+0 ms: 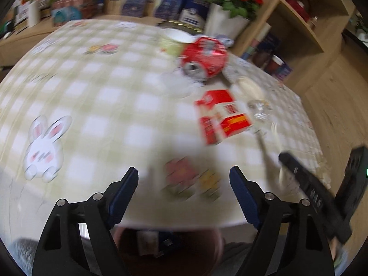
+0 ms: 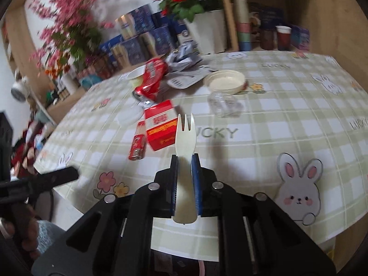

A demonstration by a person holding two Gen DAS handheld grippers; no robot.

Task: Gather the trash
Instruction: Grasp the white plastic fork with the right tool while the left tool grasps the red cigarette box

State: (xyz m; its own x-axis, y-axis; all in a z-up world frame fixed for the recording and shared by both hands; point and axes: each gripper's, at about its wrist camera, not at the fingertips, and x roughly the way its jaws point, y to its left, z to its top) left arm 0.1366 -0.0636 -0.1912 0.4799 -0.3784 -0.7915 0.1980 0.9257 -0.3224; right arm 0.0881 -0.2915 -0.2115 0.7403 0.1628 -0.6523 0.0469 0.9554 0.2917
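Observation:
My right gripper [image 2: 185, 158] is shut on a white plastic fork [image 2: 185, 135], tines pointing away, held above the table's near edge. My left gripper [image 1: 184, 172] is open and empty above the near edge of the checked tablecloth [image 1: 103, 87]. Trash lies ahead: a crushed red can [image 1: 203, 57] [image 2: 151, 80], a red and white carton [image 1: 222, 115] [image 2: 161, 126], a small red tube [image 2: 138, 146], a clear plastic cup on its side [image 2: 224, 104] [image 1: 258, 109], a shallow white lid [image 2: 225, 81], crumpled wrappers [image 2: 184, 67] and a white cup [image 1: 176, 39].
A white pot with red flowers [image 2: 204, 31] and blue boxes [image 2: 138, 34] stand behind the table. Wooden shelves [image 1: 306, 30] hold cups at the right. A dark bin opening [image 1: 165, 243] shows below the table edge. The right gripper [image 1: 322, 191] appears at the left view's right edge.

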